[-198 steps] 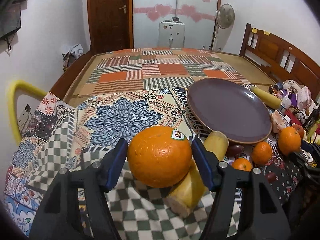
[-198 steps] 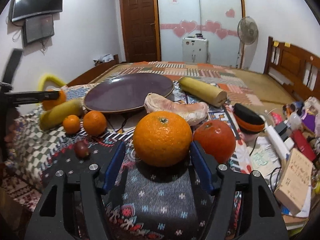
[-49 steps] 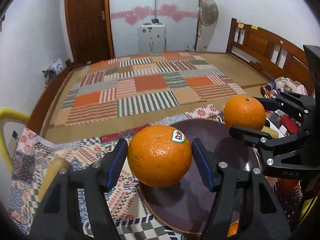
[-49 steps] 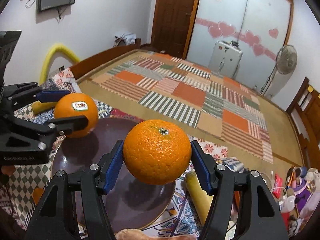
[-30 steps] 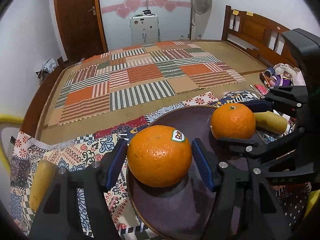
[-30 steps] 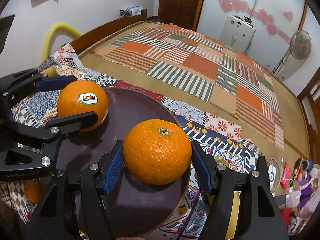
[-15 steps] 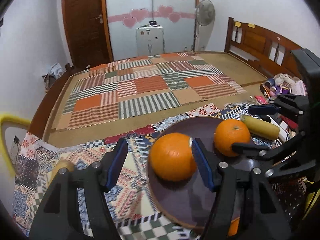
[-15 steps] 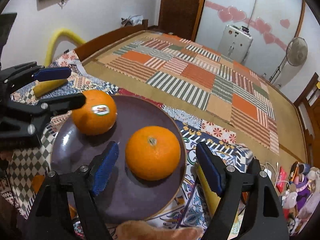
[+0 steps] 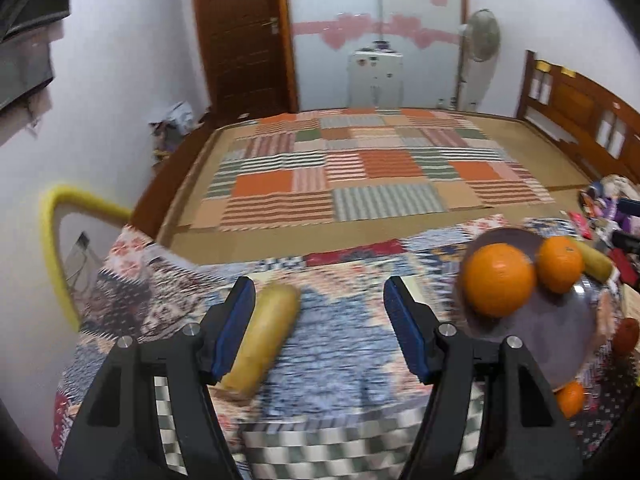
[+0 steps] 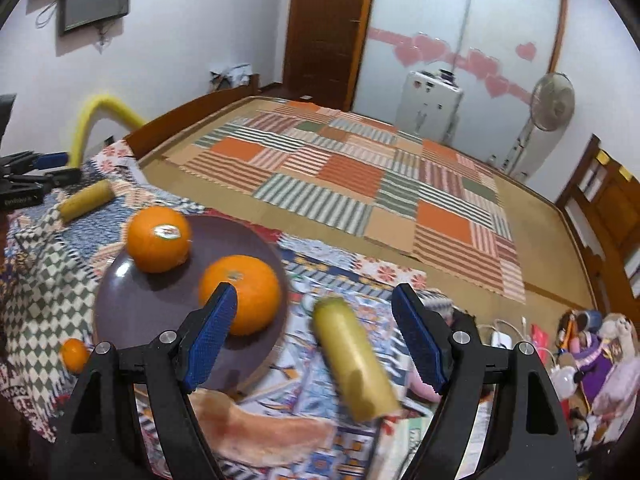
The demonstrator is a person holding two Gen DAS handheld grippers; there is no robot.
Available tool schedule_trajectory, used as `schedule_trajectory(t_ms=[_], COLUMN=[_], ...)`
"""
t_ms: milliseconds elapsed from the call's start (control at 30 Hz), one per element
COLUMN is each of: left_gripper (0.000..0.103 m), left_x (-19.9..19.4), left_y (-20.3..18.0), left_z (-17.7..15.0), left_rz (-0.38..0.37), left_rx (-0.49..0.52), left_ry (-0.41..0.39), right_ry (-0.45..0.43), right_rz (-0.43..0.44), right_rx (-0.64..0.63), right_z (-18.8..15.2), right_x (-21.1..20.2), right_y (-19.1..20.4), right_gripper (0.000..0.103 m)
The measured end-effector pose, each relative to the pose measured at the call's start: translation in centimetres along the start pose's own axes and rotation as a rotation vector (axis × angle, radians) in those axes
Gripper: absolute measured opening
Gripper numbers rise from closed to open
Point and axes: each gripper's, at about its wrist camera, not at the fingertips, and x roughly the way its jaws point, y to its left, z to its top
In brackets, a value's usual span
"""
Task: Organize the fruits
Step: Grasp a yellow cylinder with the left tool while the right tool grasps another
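Observation:
Two big oranges lie on the dark purple plate [image 10: 120,296]: the stickered orange [image 10: 158,238] at its far left and a plain orange [image 10: 244,292] at its right. In the left wrist view they [image 9: 500,280] sit on the plate [image 9: 560,352] at the right. My left gripper [image 9: 320,324] is open and empty over the patterned cloth, with a yellow banana-like piece [image 9: 264,336] by its left finger. My right gripper [image 10: 316,332] is open and empty above another yellow piece [image 10: 352,364] right of the plate.
Small oranges lie near the plate's front edge [image 10: 74,354] [image 9: 570,398]. A pale peeled fruit piece [image 10: 260,432] lies in front of the plate. Clutter, cables and toys [image 10: 580,352] crowd the right side. A striped patchwork mat [image 9: 360,176] lies beyond the cloth.
Both grippers opened and let their oranges go onto the plate. The left gripper swung left toward the yellow piece; the right gripper swung right over the other yellow piece.

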Motion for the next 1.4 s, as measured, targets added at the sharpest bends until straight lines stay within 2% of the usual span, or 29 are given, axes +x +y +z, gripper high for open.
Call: schedule_trajectory(t_ms=[167,300,367,567,600,633,700,767,833,933,1033,1100,1400], left_gripper=[0.066,0.066,0.066,0.064,0.063,0.062,0.062,0.061,0.060,0.058,0.052,0.036,0.036], left_x=[2.5,4.4,5.5,6.6,6.6,6.7,7.0,7.2,7.5,8.0,8.4,8.6,7.5], left_y=[2.5,3.4,3.7,3.4,3.2,3.1,2.7,2.6,2.8,3.2,3.4,3.6,1.8], left_z=[-1.1,-1.9,-2.1,-2.7,-2.8,-2.8,-3.0,-3.0,-3.0,-3.0,-2.9,-2.8,-3.3], left_rz=[0.038,0.017,0.009,0.016,0.032,0.049,0.081,0.091,0.094,0.091,0.082,0.069,-0.001], left_rx=[-0.018,-0.031,-0.038,-0.022,-0.018,-0.014,-0.001,0.004,0.006,0.005,-0.001,-0.009,0.013], left_ry=[0.072,0.138,0.172,0.202,0.200,0.199,0.198,0.199,0.202,0.213,0.221,0.226,0.242], right_ry=[0.055,0.089,0.108,0.173,0.183,0.194,0.216,0.227,0.229,0.223,0.221,0.217,0.183], right_rz=[-0.030,-0.033,-0.022,0.034,0.041,0.050,0.072,0.092,0.103,0.086,0.084,0.085,0.079], right_rx=[0.035,0.032,0.032,0.049,0.049,0.047,0.042,0.039,0.028,0.003,0.008,0.022,0.069], right_z=[-1.2,-2.3,-2.7,-3.5,-3.5,-3.6,-3.5,-3.5,-3.6,-3.7,-3.6,-3.6,-3.5], right_x=[1.6,2.6,3.1,4.7,4.9,5.1,5.6,5.9,5.9,6.0,5.9,5.8,5.4], right_y=[-2.1,-2.8,-3.1,-3.8,-3.7,-3.6,-3.3,-3.0,-2.6,-2.0,-2.0,-2.1,-2.5], right_gripper=[0.077,0.077,0.077,0.075,0.073,0.066,0.059,0.053,0.042,0.041,0.040,0.039,0.035])
